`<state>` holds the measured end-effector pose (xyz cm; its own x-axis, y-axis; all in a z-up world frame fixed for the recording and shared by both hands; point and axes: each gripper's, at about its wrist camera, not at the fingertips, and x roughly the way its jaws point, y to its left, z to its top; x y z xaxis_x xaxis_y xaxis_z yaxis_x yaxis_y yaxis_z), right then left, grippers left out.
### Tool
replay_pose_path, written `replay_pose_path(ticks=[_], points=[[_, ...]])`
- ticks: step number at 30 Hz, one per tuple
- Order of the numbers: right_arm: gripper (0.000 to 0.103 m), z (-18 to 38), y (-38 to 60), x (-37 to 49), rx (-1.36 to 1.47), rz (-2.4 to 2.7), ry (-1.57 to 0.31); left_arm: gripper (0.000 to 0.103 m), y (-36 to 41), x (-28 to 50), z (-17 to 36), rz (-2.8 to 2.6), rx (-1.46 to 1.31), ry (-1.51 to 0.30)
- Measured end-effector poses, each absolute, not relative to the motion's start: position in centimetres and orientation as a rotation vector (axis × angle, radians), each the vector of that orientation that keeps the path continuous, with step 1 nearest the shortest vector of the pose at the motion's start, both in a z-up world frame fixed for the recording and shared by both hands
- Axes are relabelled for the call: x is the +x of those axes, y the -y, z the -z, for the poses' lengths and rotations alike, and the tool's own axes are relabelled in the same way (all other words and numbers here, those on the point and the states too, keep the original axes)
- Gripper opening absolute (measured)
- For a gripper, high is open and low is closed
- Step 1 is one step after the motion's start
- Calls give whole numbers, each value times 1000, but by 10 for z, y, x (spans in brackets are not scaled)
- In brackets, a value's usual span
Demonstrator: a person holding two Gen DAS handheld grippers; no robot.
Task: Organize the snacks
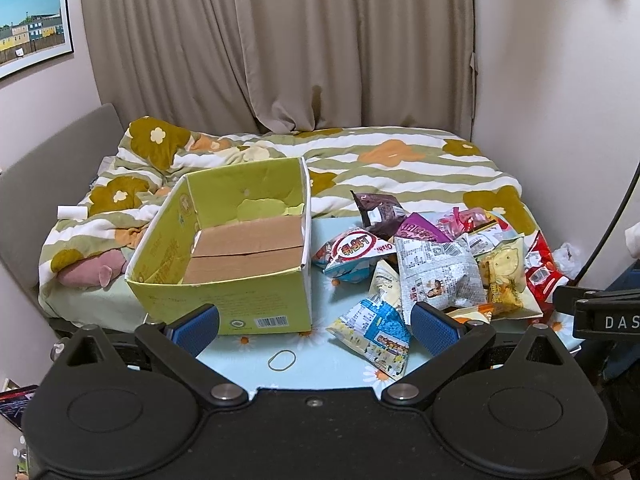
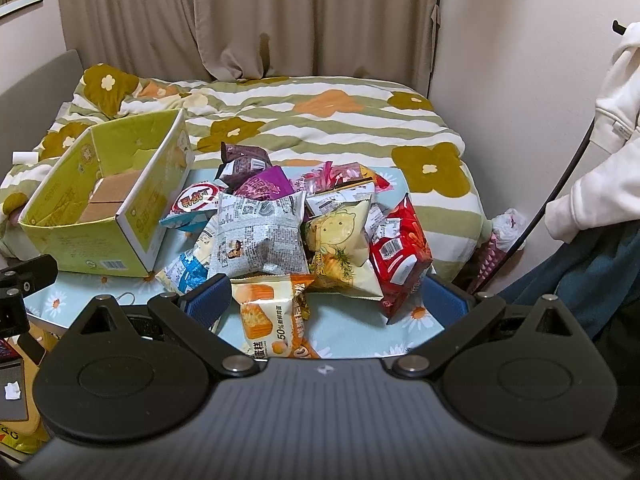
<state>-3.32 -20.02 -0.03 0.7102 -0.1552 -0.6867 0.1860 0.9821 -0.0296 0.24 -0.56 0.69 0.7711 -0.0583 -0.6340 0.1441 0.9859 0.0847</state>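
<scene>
An open yellow-green cardboard box (image 1: 240, 276) stands empty on the left of a light blue daisy-print table (image 1: 320, 364); it also shows in the right wrist view (image 2: 100, 220). A pile of several snack bags lies to its right, with a grey newsprint bag (image 1: 436, 272) (image 2: 260, 236), a blue-and-white bag (image 1: 376, 332), a red bag (image 2: 400, 256), a yellow bag (image 2: 340, 240) and an orange cake pack (image 2: 272, 316). My left gripper (image 1: 316, 324) is open and empty, near the table's front edge. My right gripper (image 2: 328, 300) is open and empty, with the orange pack between its fingers.
A rubber band (image 1: 282, 359) lies on the table near the front. Behind the table is a bed with a green striped flower quilt (image 1: 380, 160) and curtains (image 1: 320, 40). A person in a white top (image 2: 600, 140) stands at the right.
</scene>
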Motion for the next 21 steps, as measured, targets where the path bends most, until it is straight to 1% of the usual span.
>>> replay_pose_path(ticks=[21], points=[[103,1,204,-35,46,196,-750,103,10,0,-9,139,118,-682]])
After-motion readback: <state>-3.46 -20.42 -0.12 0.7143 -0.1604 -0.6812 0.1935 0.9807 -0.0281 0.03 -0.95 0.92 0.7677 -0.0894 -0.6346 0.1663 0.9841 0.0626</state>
